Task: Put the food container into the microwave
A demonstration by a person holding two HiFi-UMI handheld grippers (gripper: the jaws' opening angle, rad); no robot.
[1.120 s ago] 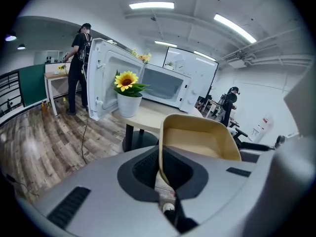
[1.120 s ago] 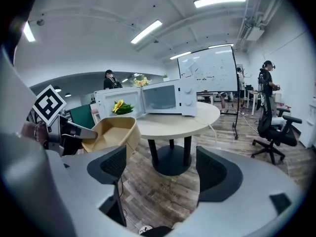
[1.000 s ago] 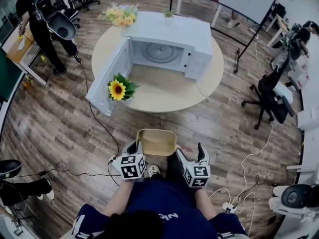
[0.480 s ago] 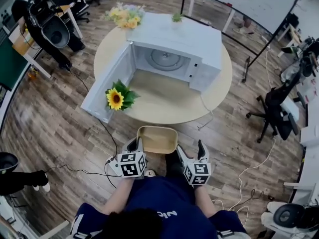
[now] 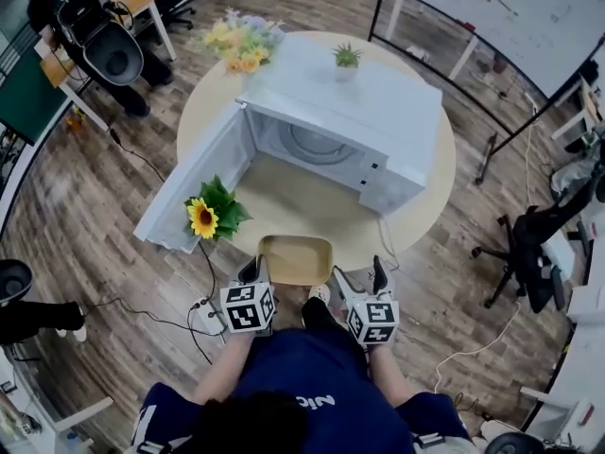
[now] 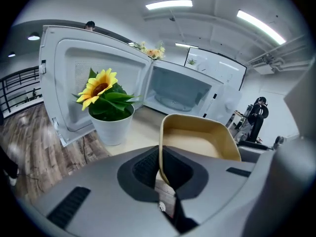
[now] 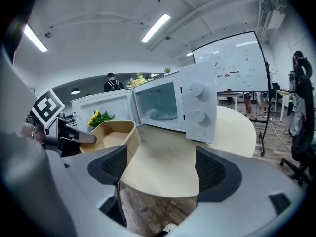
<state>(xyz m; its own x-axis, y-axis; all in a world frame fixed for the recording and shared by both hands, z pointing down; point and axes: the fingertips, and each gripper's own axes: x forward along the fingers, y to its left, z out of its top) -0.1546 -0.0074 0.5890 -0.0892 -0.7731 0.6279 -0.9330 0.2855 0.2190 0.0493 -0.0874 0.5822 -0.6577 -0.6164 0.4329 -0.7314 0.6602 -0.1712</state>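
Observation:
The tan food container [image 5: 295,258] is empty and hangs level over the round table's [image 5: 284,192] near edge. My left gripper [image 5: 253,274] is shut on its left rim; in the left gripper view the rim [image 6: 197,137] runs between the closed jaws. My right gripper [image 5: 360,278] stands open just right of the container, its jaws wide apart with only the table between them [image 7: 163,167]. The white microwave [image 5: 350,130] sits on the table with its door [image 5: 194,183] swung open to the left and its cavity empty.
A potted sunflower [image 5: 210,218] stands by the door's outer end, left of the container. Flowers [image 5: 241,41] and a small plant [image 5: 347,57] sit behind the microwave. A whiteboard [image 5: 510,12], office chairs [image 5: 529,244] and floor cables [image 5: 161,320] ring the table.
The table and microwave have come closer in the head view. The container, still held, has moved from above the floor to over the table's near edge.

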